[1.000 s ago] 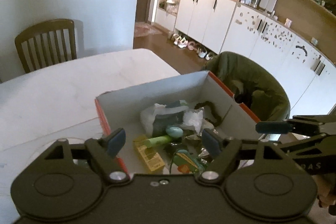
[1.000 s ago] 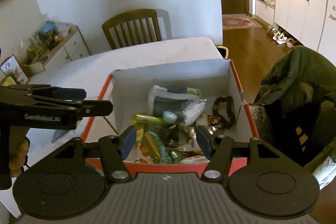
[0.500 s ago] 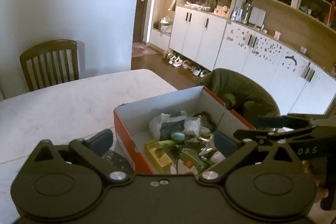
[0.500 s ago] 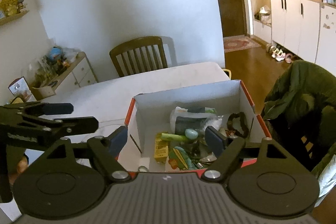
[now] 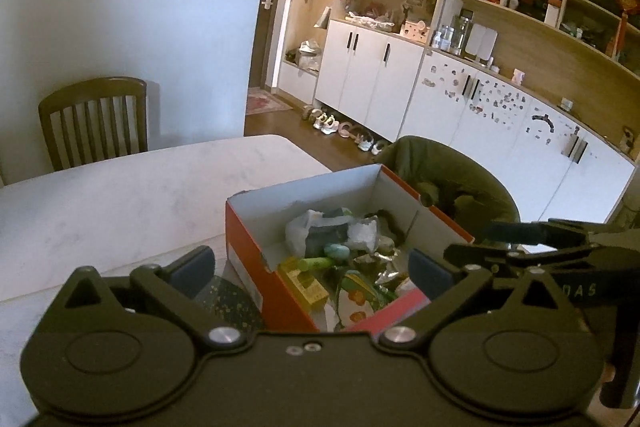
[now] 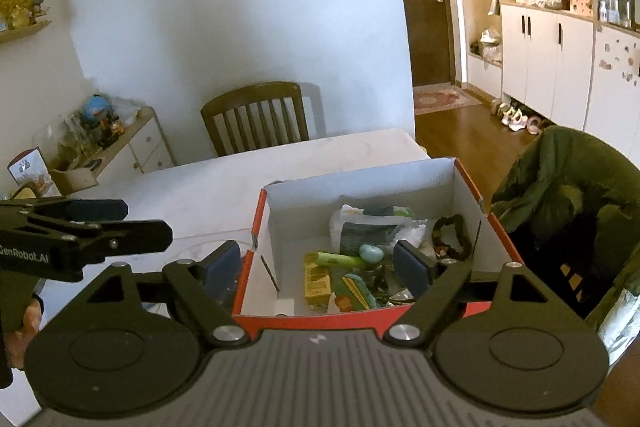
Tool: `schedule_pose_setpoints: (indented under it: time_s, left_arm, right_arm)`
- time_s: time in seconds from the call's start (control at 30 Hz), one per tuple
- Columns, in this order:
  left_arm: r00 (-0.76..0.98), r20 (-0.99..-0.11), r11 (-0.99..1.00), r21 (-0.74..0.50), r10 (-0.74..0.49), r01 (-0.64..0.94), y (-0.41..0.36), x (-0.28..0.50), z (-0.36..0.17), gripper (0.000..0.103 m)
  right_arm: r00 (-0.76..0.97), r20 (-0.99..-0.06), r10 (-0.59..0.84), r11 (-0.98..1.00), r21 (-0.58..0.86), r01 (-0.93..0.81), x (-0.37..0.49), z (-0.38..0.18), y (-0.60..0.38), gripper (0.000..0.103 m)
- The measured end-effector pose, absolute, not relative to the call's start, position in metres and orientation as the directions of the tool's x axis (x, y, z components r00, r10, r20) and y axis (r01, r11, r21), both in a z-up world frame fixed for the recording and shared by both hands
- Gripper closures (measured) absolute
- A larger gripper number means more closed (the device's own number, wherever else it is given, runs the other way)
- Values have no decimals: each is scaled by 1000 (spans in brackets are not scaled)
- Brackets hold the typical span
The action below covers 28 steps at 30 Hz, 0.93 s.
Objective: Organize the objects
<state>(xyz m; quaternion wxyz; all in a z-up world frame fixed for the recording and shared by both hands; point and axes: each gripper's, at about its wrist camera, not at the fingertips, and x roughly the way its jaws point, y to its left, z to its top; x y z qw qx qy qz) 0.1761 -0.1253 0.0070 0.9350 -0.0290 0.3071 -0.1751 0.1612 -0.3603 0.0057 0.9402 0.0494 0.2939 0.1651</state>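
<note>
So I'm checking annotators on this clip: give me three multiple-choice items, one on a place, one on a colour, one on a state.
1. Where is the dark hair scrunchie?
A. on the wooden chair
B. inside the shoebox
C. on the floor

2. What colour is the shoebox outside?
A. orange-red
B. blue
C. black

3. What does the left gripper hold?
A. a green tube
B. the box lid
C. nothing

Answers: 1 B, it lies by the box's right wall. 2 A, the outer walls show orange-red. 3 C, its fingers stand wide apart, bare.
</note>
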Motion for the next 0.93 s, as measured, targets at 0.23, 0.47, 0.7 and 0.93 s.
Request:
schedule_pose_setpoints:
  time_s: [0.23,0.47,0.7,0.93]
  left_arm:
    - [751,-554,931,-147,-358,336,-124,166,7,0]
    - [744,-563,929,-143,-361,342,-123,164,3,0]
    - [745,-558,928,-147,-365,344,-121,164,2,0]
    - [750,-556,931,-154,-358,330,-112,168,0,0]
  right_arm:
    - [788,-528,316,948,204,-244,151,5,-357,18]
    - [788,-539,297,953,214,-213,146,1,-356,18]
    - [782,-550,294,954,223,-201,147,-3,-352,18]
    - [775,-559,294,954,223,-201,150,-5,-347,18]
